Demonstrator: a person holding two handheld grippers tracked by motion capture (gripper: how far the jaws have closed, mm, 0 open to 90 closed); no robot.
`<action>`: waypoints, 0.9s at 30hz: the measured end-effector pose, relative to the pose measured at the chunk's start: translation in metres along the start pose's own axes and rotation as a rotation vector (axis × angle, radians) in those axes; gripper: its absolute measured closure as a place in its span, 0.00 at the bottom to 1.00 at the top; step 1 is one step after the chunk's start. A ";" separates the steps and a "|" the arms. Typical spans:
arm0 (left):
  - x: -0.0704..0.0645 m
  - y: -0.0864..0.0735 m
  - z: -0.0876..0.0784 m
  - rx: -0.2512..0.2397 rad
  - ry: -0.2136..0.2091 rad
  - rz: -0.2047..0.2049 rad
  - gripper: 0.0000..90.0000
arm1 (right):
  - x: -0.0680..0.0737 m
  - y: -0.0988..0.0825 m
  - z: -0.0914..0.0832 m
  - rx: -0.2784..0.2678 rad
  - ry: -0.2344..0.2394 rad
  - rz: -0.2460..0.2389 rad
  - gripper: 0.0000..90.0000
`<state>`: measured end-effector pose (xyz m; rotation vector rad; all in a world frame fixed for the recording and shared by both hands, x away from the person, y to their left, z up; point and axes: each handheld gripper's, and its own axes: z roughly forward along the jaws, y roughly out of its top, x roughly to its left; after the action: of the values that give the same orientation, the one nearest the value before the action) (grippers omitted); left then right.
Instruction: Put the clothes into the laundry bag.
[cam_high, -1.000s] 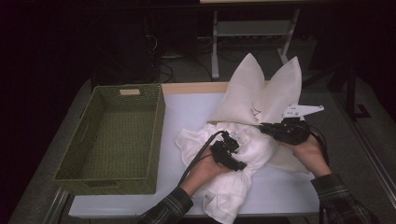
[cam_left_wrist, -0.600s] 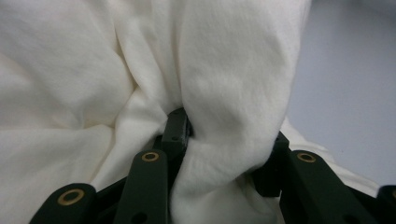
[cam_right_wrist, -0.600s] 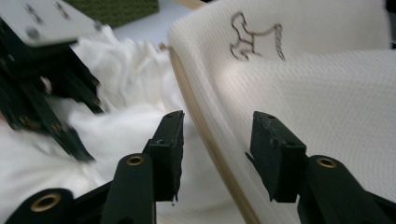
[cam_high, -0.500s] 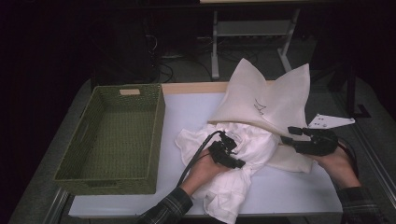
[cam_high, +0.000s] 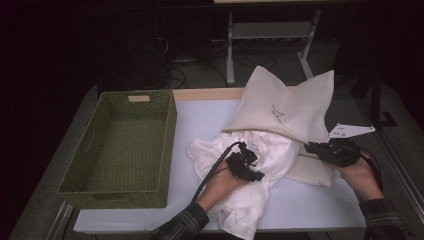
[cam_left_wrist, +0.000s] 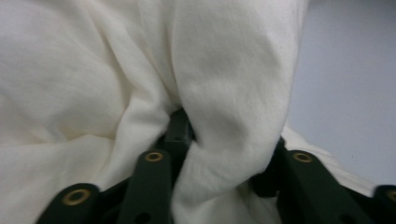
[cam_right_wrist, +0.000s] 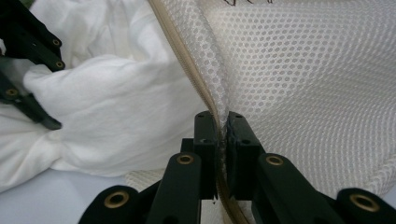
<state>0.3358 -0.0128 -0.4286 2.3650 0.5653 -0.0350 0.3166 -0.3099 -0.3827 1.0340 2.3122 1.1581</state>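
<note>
We have 2 tools at work on 1 job: getting the white garment (cam_high: 250, 165) into the mesh laundry bag (cam_high: 290, 107). The left tool (cam_high: 248, 165) has just been closing, and in the left gripper view a thick fold of the white garment (cam_left_wrist: 224, 107) is bunched between its jaws, which stand fairly wide around the cloth. The right tool (cam_right_wrist: 223, 135) has also just been closing; its jaws are pinched nearly together on the zippered edge of the mesh laundry bag (cam_right_wrist: 322, 79), the tan zipper tape (cam_right_wrist: 187, 60) running straight up between them.

What matters for our next move is the direction from one tool to the other. The bag's mouth lies ahead of the left tool and toward the right tool (cam_high: 320, 148), with the bag's body standing up and away beyond it. The garment spreads from just under that edge back toward us, trailing behind the left tool over the near rim of the tabletop (cam_high: 320, 210). The left hand is the nearer to the cloth, so we judge it should push forward under the edge that the right one lifts. The green basket (cam_high: 120, 145) sits well apart, out past the left tool.
</note>
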 end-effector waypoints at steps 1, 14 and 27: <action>0.001 0.001 -0.001 -0.011 0.004 -0.003 0.79 | 0.000 0.000 0.000 -0.002 0.005 0.000 0.93; 0.011 0.034 -0.006 -0.097 0.091 -0.050 0.80 | 0.011 0.010 -0.003 -0.037 0.060 0.006 0.94; 0.021 0.064 0.015 -0.154 0.120 -0.131 0.76 | 0.017 0.015 -0.005 -0.065 0.086 -0.001 0.94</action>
<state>0.3827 -0.0565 -0.4032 2.1884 0.7526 0.0892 0.3097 -0.2939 -0.3675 0.9775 2.3234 1.2920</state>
